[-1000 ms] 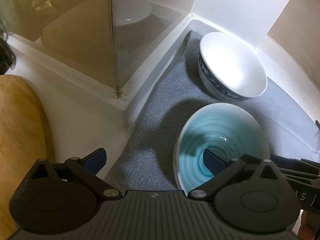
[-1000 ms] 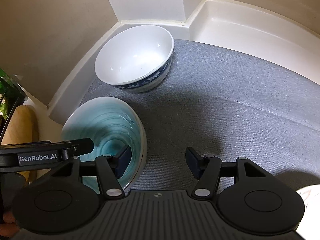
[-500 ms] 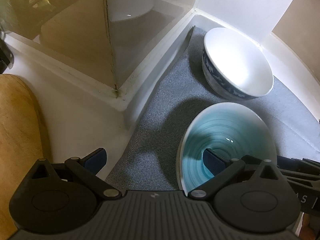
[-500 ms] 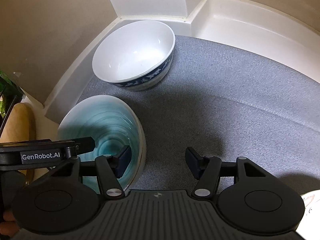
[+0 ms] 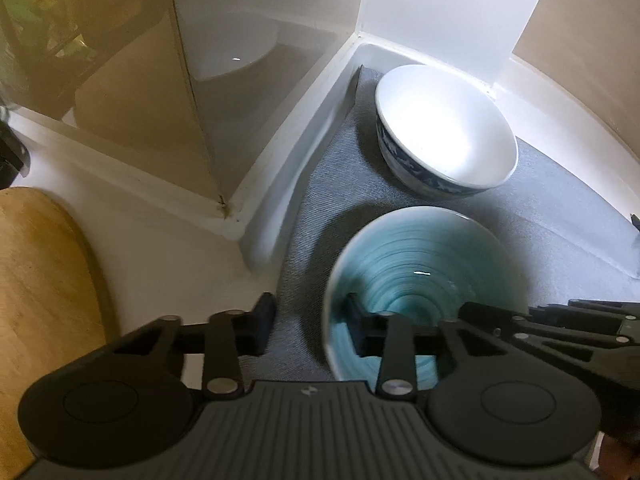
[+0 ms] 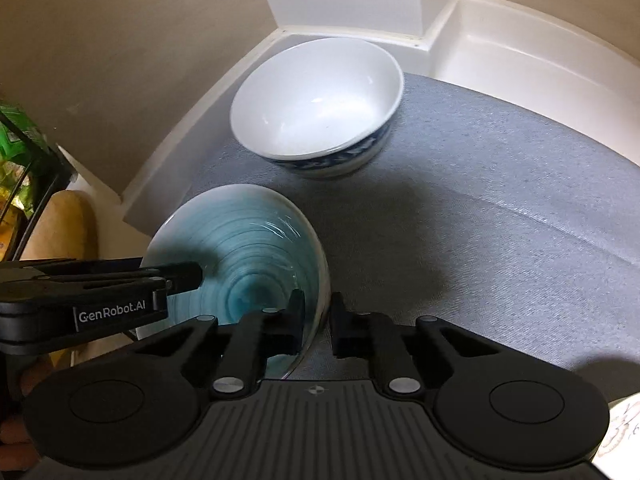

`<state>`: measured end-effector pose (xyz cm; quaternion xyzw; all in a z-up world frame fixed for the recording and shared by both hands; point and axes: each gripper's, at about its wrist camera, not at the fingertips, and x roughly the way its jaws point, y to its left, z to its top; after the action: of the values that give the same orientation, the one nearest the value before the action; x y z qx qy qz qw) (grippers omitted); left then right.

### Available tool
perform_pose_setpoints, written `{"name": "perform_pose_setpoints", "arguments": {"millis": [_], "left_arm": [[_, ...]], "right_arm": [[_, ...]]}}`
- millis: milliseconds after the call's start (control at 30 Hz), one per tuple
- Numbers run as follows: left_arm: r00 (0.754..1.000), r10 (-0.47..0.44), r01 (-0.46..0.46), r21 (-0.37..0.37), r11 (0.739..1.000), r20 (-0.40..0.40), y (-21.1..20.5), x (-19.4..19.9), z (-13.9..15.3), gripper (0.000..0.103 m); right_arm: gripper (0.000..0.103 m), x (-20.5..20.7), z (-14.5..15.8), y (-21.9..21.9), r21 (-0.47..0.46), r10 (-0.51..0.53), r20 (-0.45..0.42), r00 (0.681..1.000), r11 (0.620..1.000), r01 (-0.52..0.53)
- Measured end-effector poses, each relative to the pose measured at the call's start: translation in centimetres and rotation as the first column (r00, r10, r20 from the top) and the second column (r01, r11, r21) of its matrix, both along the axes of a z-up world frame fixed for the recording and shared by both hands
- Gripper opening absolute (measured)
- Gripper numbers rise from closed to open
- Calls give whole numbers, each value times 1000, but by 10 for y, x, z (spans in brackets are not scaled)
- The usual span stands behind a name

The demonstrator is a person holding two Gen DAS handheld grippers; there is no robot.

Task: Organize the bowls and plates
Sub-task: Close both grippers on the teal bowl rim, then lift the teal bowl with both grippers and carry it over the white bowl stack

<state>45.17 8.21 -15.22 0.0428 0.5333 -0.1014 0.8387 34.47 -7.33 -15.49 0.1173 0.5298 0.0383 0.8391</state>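
Note:
A teal ribbed bowl (image 5: 424,280) (image 6: 240,264) sits on the grey mat (image 5: 320,200) (image 6: 480,208), blurred in both views. My left gripper (image 5: 310,326) straddles its left rim. Its jaws are closing: one finger is inside the bowl, and the outer finger (image 5: 264,320) is still a gap away from the rim. My right gripper (image 6: 318,320) is shut on the bowl's right rim, one pad inside and one outside. Behind the teal bowl stands a white bowl with a blue pattern (image 5: 448,132) (image 6: 316,100), upright in the mat's far corner.
White raised ledges (image 5: 288,152) (image 6: 520,52) border the mat, with a glass panel (image 5: 120,80) to the left. A wooden board (image 5: 40,280) lies at the left. A pale plate edge (image 6: 624,436) shows at lower right. Green packets (image 6: 16,140) fill a rack at far left.
Both grippers' jaws have narrowed around the teal bowl's rims. The right jaws went from wide apart to clamped on the right rim. Neither hand has moved much.

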Motion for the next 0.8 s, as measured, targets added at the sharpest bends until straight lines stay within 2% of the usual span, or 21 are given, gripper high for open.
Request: {"name": "perform_pose_setpoints", "arguments": {"millis": [33, 167, 267, 500, 800], "left_arm": [[1000, 2, -2, 0, 1000, 1, 1, 0, 2, 26], [1000, 10, -10, -28, 1000, 4, 9, -2, 8, 22], [1000, 25, -26, -51, 998, -5, 16, -1, 8, 15], [1000, 26, -27, -84, 996, -17, 26, -1, 9, 18], [999, 14, -16, -85, 996, -32, 36, -6, 12, 23]], "right_arm": [[14, 0, 2, 4, 5, 8, 5, 1000, 1000, -8], [14, -1, 11, 18, -14, 53, 39, 998, 999, -52], [14, -2, 12, 21, -25, 59, 41, 997, 998, -58], [7, 1, 4, 8, 15, -1, 7, 1000, 1000, 1], [8, 1, 2, 2, 60, -22, 10, 1000, 998, 22]]}}
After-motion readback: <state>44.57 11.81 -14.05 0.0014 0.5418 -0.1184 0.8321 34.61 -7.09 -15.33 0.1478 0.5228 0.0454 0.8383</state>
